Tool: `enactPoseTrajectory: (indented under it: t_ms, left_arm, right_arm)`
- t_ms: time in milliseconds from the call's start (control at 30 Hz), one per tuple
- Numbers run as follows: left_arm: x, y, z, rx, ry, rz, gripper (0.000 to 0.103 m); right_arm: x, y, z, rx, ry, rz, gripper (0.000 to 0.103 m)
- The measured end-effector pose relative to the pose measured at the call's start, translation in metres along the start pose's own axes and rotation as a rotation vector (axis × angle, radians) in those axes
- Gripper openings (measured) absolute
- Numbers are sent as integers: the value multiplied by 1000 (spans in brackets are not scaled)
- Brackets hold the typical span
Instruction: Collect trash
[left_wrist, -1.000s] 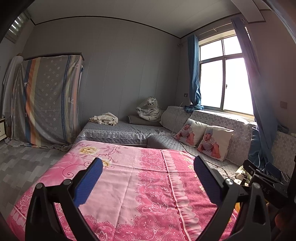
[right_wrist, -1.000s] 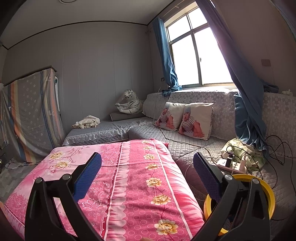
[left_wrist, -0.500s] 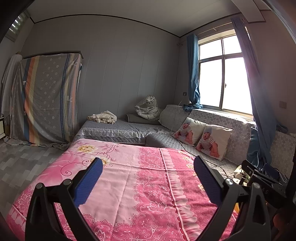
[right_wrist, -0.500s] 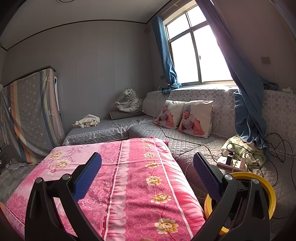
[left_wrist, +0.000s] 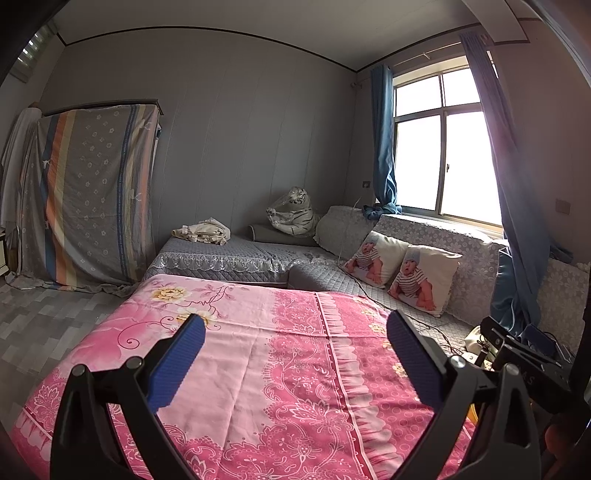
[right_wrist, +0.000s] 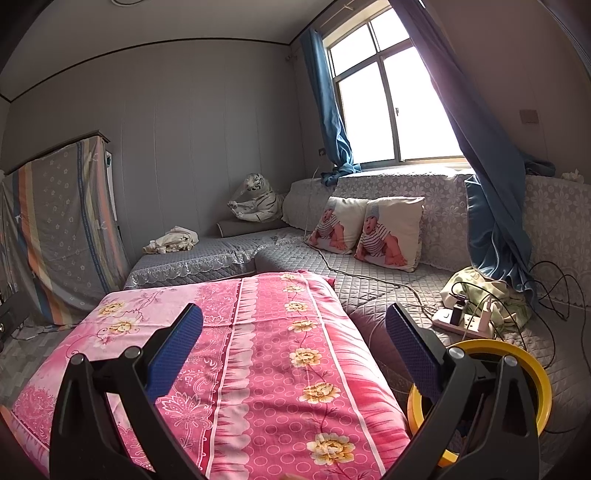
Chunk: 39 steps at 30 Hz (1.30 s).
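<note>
Left wrist: L gripper (left_wrist: 293, 334) agape over pink sheet (left_wrist: 258, 369), empty

We see grey walls (left_wrist: 240, 129) and a bright window (left_wrist: 443, 147) at upper right, framed by blue curtains (left_wrist: 384, 147). Grey quilted seating (left_wrist: 236, 254) runs along the back, a pink floral bedspread (left_wrist: 277, 369) fills the lower frame, and a striped sheet (left_wrist: 88, 192) hangs at left.
</note>
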<state>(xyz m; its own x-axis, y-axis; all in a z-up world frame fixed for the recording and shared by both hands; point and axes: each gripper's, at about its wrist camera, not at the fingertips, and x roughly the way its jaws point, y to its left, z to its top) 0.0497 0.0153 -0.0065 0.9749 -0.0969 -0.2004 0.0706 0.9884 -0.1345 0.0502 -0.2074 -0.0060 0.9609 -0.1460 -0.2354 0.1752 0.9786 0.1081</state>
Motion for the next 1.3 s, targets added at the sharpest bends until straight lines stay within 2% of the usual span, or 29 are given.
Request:
enactPoseTrajectory:
  t_ms: [1300]
  left_arm:
    - [6,-2,-6,11,12,-22,95]
  right_arm:
    - [2,-4,-6,14,17,-9,95]
